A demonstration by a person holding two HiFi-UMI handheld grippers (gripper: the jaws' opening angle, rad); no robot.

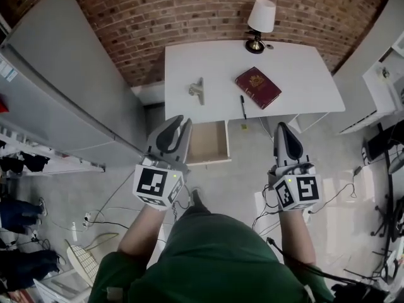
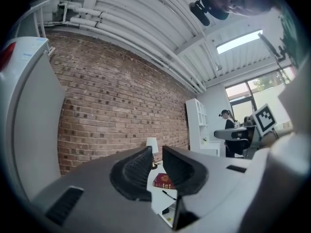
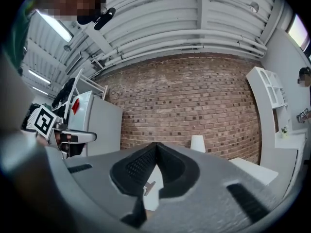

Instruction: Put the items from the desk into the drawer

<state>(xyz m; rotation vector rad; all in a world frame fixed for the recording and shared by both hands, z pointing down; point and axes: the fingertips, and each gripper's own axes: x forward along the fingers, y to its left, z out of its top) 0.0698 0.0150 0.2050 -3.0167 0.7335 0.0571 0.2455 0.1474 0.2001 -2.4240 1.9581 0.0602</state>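
Observation:
A white desk (image 1: 297,68) stands against the brick wall. On it lie a dark red book (image 1: 257,87), a black pen (image 1: 242,106) and a small metal stapler-like item (image 1: 197,90). Below the desk's left half a wooden drawer (image 1: 208,145) is pulled out. My left gripper (image 1: 183,120) hangs in front of the drawer, open by a narrow gap and holding nothing. Through that gap (image 2: 155,152) I see the book (image 2: 164,180) and pen (image 2: 168,194). My right gripper (image 1: 281,125) hovers off the desk's front, shut and empty (image 3: 156,147); the metal item (image 3: 148,187) shows below its pads.
A table lamp (image 1: 259,21) stands at the desk's back edge. A tall grey cabinet (image 1: 63,87) flanks the left, white shelving (image 1: 385,81) the right. Cables (image 1: 101,216) trail over the floor. A person (image 2: 227,120) sits far off to the right.

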